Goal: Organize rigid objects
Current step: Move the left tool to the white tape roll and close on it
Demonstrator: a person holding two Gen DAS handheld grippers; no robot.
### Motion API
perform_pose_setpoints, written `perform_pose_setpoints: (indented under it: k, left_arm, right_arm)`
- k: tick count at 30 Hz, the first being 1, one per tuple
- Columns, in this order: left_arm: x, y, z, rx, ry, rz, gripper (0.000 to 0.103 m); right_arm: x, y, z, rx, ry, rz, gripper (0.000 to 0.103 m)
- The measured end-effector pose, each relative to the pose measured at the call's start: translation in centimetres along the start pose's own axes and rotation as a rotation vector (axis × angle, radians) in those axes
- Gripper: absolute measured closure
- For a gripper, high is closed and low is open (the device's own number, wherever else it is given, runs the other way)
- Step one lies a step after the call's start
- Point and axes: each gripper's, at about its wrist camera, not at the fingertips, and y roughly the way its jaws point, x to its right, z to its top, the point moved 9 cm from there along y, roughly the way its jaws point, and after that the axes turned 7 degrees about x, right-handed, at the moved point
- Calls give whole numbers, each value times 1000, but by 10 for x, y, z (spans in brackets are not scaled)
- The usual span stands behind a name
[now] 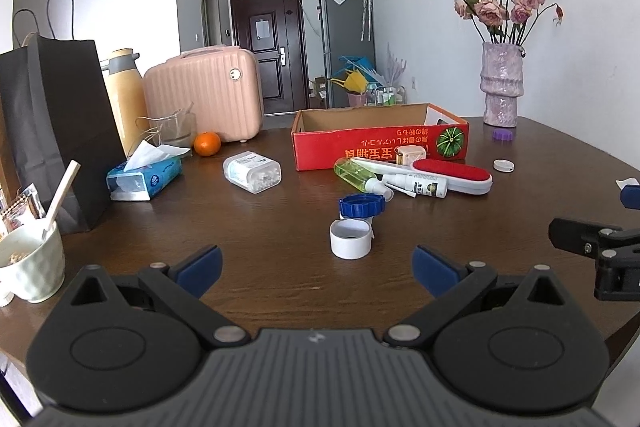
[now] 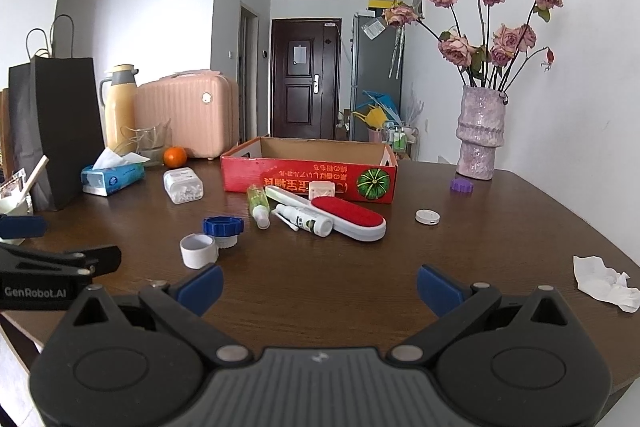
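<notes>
An open red cardboard box (image 1: 380, 143) (image 2: 308, 177) sits mid-table. In front of it lie a red-and-white lint brush (image 1: 450, 173) (image 2: 348, 217), a white spray bottle (image 1: 416, 185) (image 2: 306, 221), a green bottle (image 1: 358, 173) (image 2: 258, 203) and a small white block (image 1: 408, 154) (image 2: 322, 190). Nearer stand a blue-lidded case (image 1: 362, 205) (image 2: 223, 227) and a white tape roll (image 1: 351, 238) (image 2: 199, 251). A clear pill box (image 1: 252, 171) (image 2: 183, 185) lies to the left. My left gripper (image 1: 318, 269) and right gripper (image 2: 320, 289) are both open and hold nothing, near the table's front edge.
A black paper bag (image 1: 60, 131), tissue pack (image 1: 144, 177), orange (image 1: 207, 143), thermos (image 1: 126, 95) and pink case (image 1: 204, 95) crowd the left. A vase (image 1: 502, 85) of roses, purple cap (image 2: 461, 185), white disc (image 2: 427, 217) and crumpled tissue (image 2: 604, 283) are on the right. A bowl (image 1: 30, 263) is near left.
</notes>
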Motion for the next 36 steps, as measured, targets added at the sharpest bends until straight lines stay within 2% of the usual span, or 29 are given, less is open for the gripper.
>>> perform_pose_setpoints:
  k: [36]
  left_arm:
    - [11, 121, -6, -154, 13, -11, 0]
  right_arm:
    - [20, 111, -2, -85, 25, 4, 0]
